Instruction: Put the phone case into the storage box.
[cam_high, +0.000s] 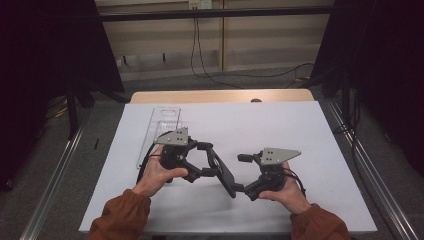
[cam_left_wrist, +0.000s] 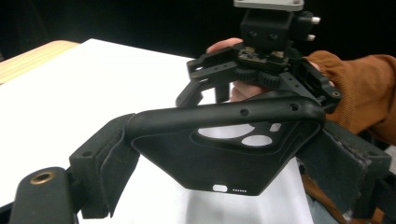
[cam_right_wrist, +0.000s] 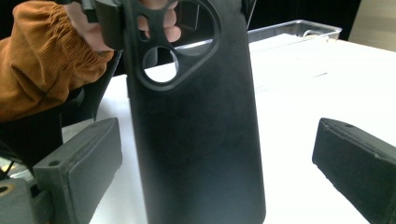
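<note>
**Operator:** Item one, phone case (cam_high: 226, 175): black, soft-looking, with a camera cut-out at one end and a port slot at the other. I see it held above the white desk (cam_high: 310, 130), near the middle of the front edge, between my two hands. Its long axis runs on a slant in the high view, from upper left by the left gripper (cam_high: 202, 159) down to lower right by the right gripper (cam_high: 241, 172).

**Checker:** Which end points where?

**Operator:** In the right gripper view the case (cam_right_wrist: 196, 126) stands lengthwise away from the camera, cut-out end far, toward the left hand (cam_right_wrist: 154, 23). In the left gripper view it (cam_left_wrist: 224, 154) lies crosswise, one long rim up, port end toward the camera.

**Checker:** Left gripper, state?

**Operator:** Clamped on the phone case. Its padded fingers (cam_left_wrist: 109, 163) press the two long sides, near the cut-out end.

**Checker:** Right gripper?

**Operator:** Jaws apart. Its pads (cam_right_wrist: 88, 158) stand wide on either side of the case, with clear gaps, none pressing. I hold it in the right hand (cam_high: 287, 192) near the front edge.

**Checker:** Other stock?

**Operator:** Item two, clear plastic tray (cam_high: 159, 131), lying flat toward the desk's back left corner, long axis running front to back, well apart from the case.
</note>
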